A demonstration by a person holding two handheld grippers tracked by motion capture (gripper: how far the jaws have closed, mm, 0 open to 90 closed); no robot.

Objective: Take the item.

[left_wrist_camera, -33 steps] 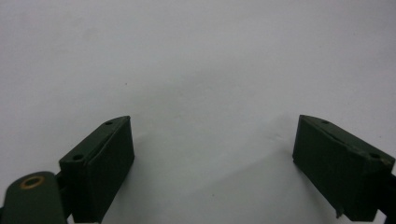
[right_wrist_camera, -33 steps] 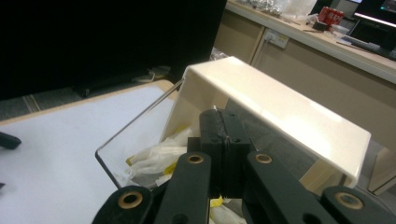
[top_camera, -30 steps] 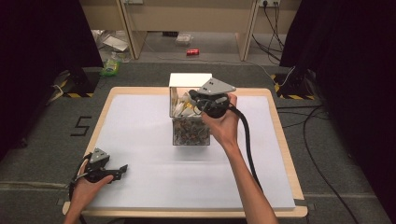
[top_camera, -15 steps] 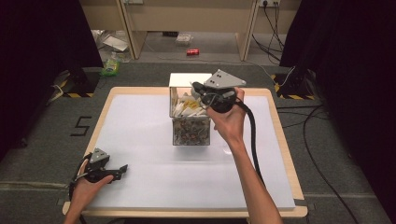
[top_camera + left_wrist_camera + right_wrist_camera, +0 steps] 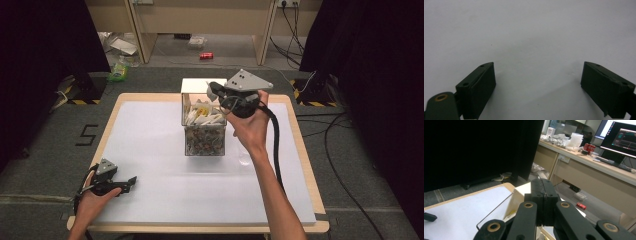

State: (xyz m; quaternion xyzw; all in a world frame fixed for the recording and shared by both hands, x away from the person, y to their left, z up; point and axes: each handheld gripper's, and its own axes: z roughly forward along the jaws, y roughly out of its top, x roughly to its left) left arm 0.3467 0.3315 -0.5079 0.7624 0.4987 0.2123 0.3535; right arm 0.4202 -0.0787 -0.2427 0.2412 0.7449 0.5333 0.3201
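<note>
A white-topped table (image 5: 150,145) with a pale wooden rim stands on grey floor, black curtains to either side and a long desk beyond. Near the table's far middle sits a clear box (image 5: 204,131) — its lower part packed with small mixed pieces, pale strips lying on top, a white lid or flap at its far edge. Above the box's right rear corner, a person's right hand holds the right gripper (image 5: 214,91) aloft, its jaws pressed flat together; whether anything thin is caught between them cannot be told. A thin wire (image 5: 495,210) slants past those jaws in the right gripper view. At the table's near left corner the left gripper (image 5: 131,180) rests low — jaws spread wide over bare white surface, holding nothing.
</note>
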